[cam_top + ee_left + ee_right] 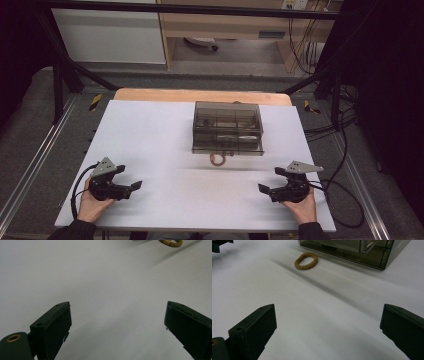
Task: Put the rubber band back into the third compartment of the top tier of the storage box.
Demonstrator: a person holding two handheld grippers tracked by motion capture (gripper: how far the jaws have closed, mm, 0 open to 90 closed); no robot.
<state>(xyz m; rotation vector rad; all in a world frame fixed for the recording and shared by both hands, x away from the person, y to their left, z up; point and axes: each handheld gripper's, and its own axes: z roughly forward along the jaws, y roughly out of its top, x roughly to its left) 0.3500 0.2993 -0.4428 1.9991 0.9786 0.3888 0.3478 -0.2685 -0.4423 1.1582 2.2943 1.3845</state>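
Smoked clear compartment box (pixel 228 128) at table (pixel 150 130) centre, braided tan ring (pixel 218 159) just at its 6 o'clock, L gripper (pixel 131 186) & R gripper (pixel 268 188) both w/ jaws apart, empty.

White-topped table (pixel 150 130), wooden edge at far side. Grey carpet floor (pixel 30 130). Black metal frame (pixel 60 65) around. White cabinet (pixel 107 35) and wooden shelving (pixel 225 22) behind. Black cables (pixel 345 130) at right. Dim lighting.

The smoky box's (pixel 228 128) contents are too dim to make out from the high view, the right gripper view crops its top, and the left gripper view's upper edge cuts the braided ring (pixel 171 242).
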